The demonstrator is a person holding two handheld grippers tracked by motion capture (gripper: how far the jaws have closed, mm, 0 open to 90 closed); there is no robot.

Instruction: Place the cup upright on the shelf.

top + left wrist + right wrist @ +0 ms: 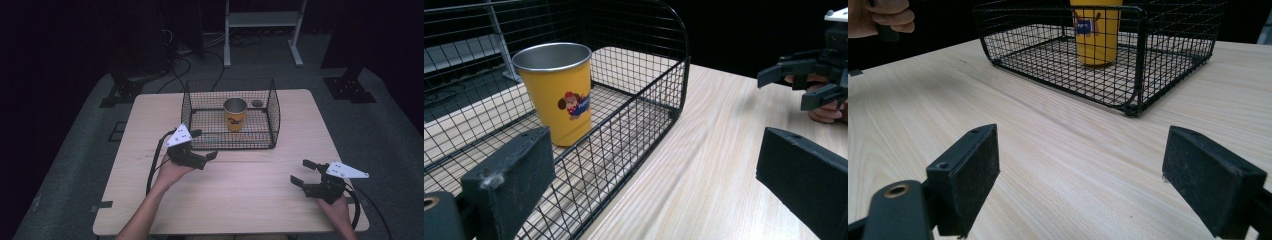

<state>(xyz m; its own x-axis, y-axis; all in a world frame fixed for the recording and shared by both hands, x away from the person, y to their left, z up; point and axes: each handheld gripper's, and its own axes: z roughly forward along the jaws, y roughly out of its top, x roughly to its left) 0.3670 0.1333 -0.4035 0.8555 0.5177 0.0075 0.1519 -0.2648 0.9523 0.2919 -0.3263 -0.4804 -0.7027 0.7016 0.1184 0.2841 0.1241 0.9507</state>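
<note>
A yellow metal cup (pixel 235 114) with a cartoon print stands upright inside a black wire basket (pixel 272 120) at the back middle of the wooden table (pixel 240 200). My left gripper (pixel 204 144) is open just outside the basket's front left corner, holding nothing. In the left gripper view the cup (pixel 556 92) sits behind the basket's mesh (pixel 664 90), and my jaws (pixel 656 195) stand wide apart. My right gripper (pixel 301 172) is open low over the front right of the table. In the right gripper view its jaws (pixel 1080 175) face the basket (pixel 1140 60) and the cup (pixel 1096 35).
A small dark disc (pixel 257 103) lies in the basket's back right part. The right gripper (pixel 786 87) appears far off in the left gripper view. A hand (pixel 883 17) shows at the top left of the right gripper view. Stands and cables lie on the floor behind the table.
</note>
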